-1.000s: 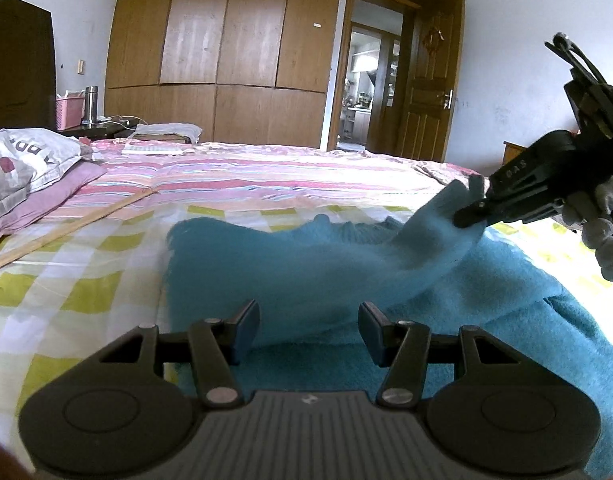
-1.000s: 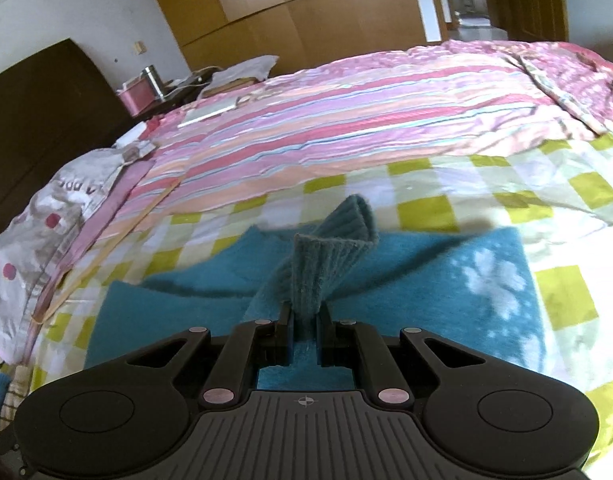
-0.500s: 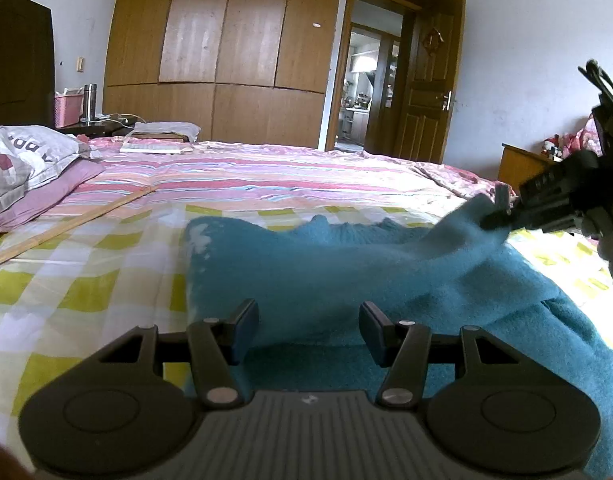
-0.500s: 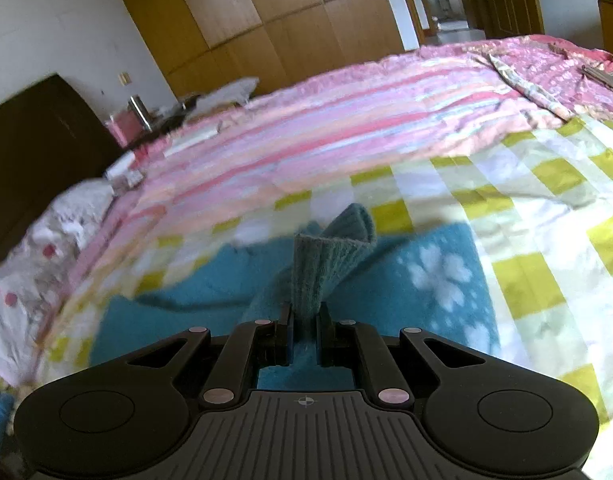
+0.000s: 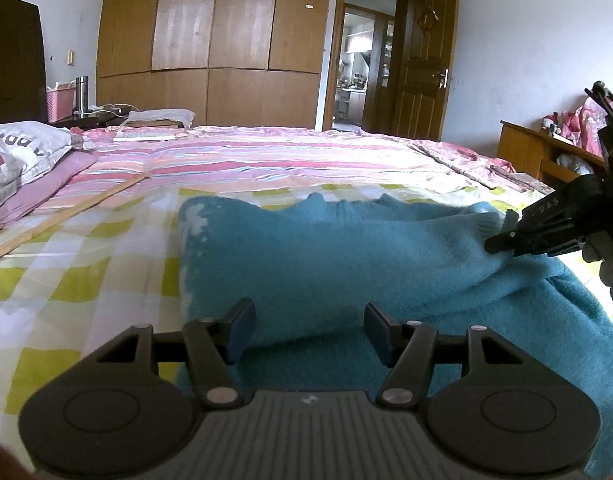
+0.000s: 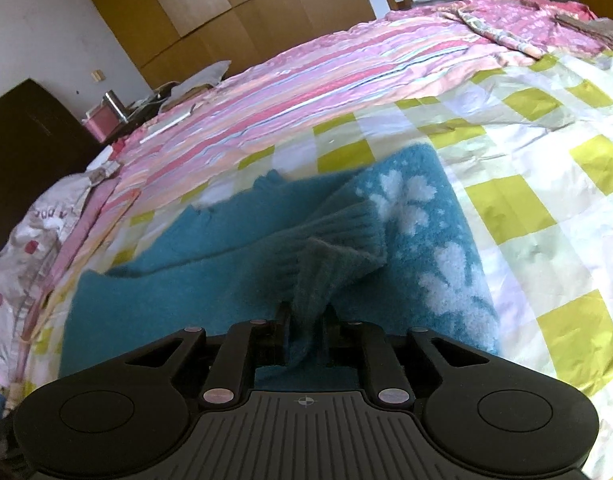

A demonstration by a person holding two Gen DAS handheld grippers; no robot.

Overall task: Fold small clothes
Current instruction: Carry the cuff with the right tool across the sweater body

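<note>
A teal knitted sweater lies on the checked bedsheet; in the right wrist view it shows white flower marks along its right side. My right gripper is shut on the sweater's ribbed sleeve cuff and holds the sleeve stretched low across the body. That gripper also shows in the left wrist view at the right. My left gripper is open and empty, just above the near edge of the sweater.
The yellow-checked sheet covers the near bed, a pink striped quilt lies beyond. A pillow is at the left. A wooden wardrobe and an open door stand behind, a wooden cabinet at the right.
My right gripper has pulled the sleeve to the right and lower, so it now lies stretched across the sweater's body. My left gripper has stayed open near the front edge.
</note>
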